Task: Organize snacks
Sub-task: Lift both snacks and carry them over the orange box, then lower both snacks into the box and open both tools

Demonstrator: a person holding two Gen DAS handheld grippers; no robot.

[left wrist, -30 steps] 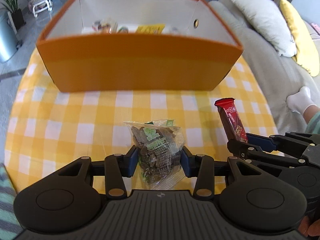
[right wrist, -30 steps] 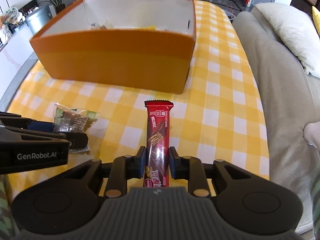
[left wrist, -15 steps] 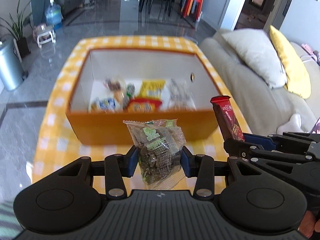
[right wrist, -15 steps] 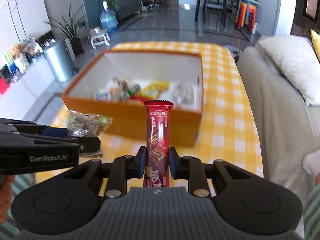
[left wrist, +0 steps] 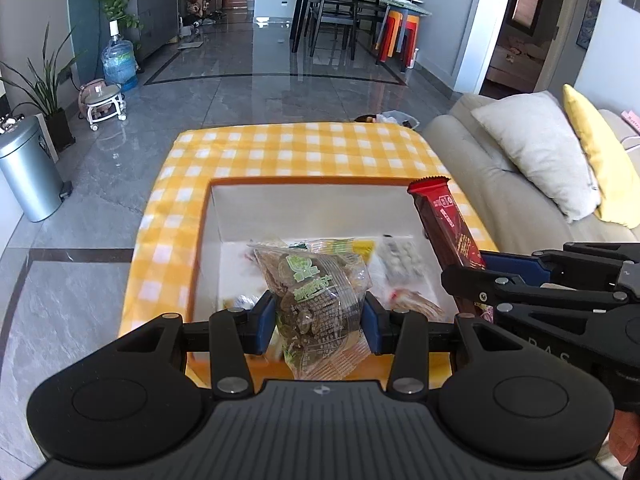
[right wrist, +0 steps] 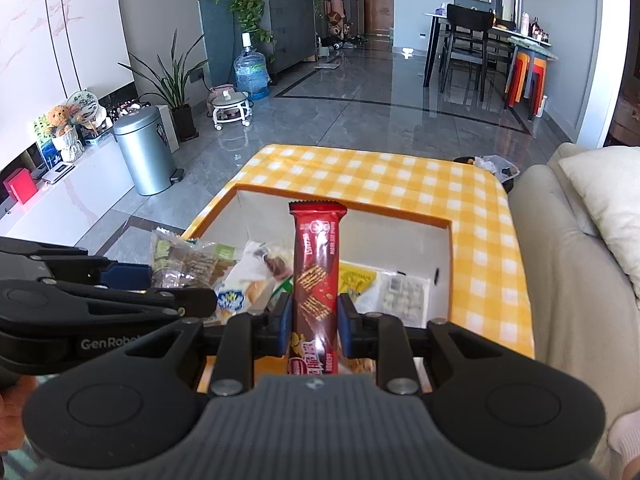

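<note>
Left wrist view: the left gripper (left wrist: 320,322) is closed on a clear bag of dark snacks (left wrist: 316,300), its blue pads pressing the bag on both sides. The bag has green print and stands roughly upright between the fingers, held in the air over the near part of the orange box (left wrist: 202,248). Box interior is white. Several wrapped snacks lie on its floor, among them a pack of small white pieces (left wrist: 402,258) toward the right. The box rests on a table with a yellow-and-white checked cloth (left wrist: 304,152).

At the right of the same view, the right gripper (left wrist: 468,276) enters from the side, clamped on a red wafer bar (left wrist: 448,222) that tilts up and to the left over the right side of the box.

Right wrist view: the right gripper (right wrist: 314,318) holds the red wafer bar (right wrist: 316,272) upright, jaws narrow and tight against the wrapper, above the near wall of the box (right wrist: 454,276). The left gripper (right wrist: 176,300) with its bag (right wrist: 182,262) is at the left, over the left side of the box. Neither item touches the box contents.

A grey sofa (right wrist: 568,280) with a pale cushion stands right of the table. A steel bin (right wrist: 146,150) stands on the floor to the far left.
</note>
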